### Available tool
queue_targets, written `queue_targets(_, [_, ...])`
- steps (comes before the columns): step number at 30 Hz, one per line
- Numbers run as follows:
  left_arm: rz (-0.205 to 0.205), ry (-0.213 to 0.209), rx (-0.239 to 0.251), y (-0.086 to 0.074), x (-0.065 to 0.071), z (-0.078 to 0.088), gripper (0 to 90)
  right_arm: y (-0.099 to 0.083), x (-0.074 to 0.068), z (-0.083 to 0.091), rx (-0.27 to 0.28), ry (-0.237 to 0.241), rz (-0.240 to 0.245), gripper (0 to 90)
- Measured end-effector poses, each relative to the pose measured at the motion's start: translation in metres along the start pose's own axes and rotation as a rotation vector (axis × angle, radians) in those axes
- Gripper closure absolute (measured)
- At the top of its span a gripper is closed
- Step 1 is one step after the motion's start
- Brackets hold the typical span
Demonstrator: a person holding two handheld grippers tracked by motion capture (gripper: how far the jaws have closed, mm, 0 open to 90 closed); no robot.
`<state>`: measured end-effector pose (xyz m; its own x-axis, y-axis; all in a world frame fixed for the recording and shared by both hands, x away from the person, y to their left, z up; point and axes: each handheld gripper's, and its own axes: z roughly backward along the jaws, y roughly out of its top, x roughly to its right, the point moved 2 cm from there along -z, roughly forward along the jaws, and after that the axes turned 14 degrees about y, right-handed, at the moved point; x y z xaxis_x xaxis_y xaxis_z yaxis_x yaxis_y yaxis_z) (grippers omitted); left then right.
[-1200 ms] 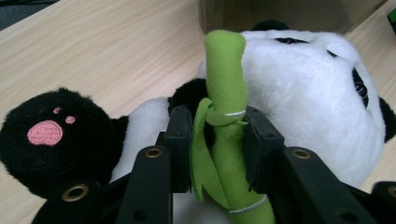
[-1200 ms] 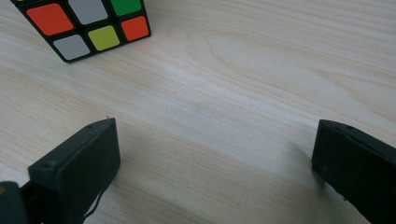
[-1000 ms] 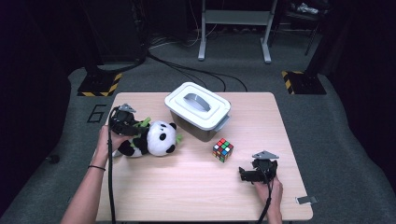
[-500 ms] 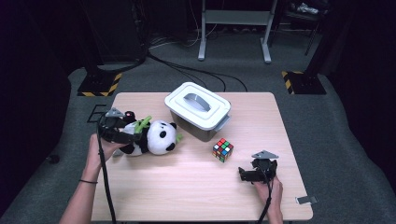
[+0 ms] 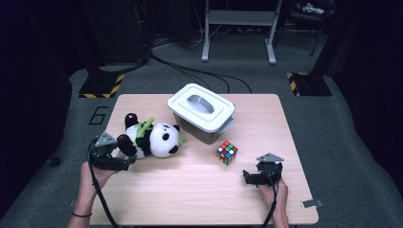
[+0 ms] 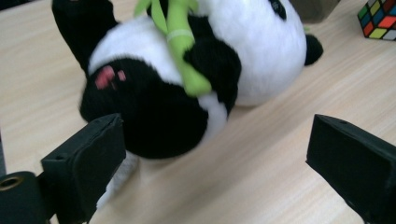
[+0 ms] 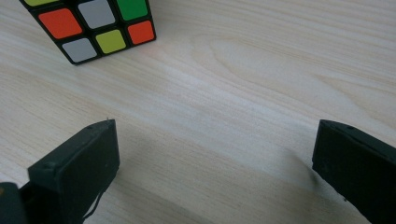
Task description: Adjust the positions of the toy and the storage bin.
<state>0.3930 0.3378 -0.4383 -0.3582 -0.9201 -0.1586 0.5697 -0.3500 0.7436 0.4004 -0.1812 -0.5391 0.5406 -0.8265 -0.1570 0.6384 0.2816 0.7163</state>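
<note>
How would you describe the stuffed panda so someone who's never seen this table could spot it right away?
Start at the white lidded box near the table's far middle, then look to its left. The panda lies there on its side, just beyond the open left gripper. It is the one soft black-and-white thing, with a green bamboo sprig across its belly, unlike the small colourful cube on the box's other side.

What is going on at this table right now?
A person works with a gripper in each hand. The left gripper has just been opening and now stands wide beside the panda plush, which lies on its side on the wooden table; nothing is between the jaws. The right gripper rests open on the table, short of the puzzle cube. A lidded white box sits behind them.
</note>
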Motion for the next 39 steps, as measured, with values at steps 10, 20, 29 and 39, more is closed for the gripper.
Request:
queue_targets(10, [0.024,0.012,-0.065,-0.054,0.017,-0.015,0.1,0.013,-0.011,0.004,0.032,0.051,0.020,0.0])
queue_targets(20, [0.066,0.024,-0.098,-0.095,0.031,-0.039,0.0,0.038,-0.031,-0.009,0.027,0.103,0.111,0.0])
queue_targets(29, [0.048,0.071,-0.054,-0.100,0.036,-0.041,0.0,0.064,-0.040,-0.030,0.018,0.153,0.171,0.0])
queue_targets(39, [0.045,0.069,-0.053,-0.101,0.036,-0.041,0.0,0.079,-0.037,-0.050,0.000,0.192,0.168,14.3])
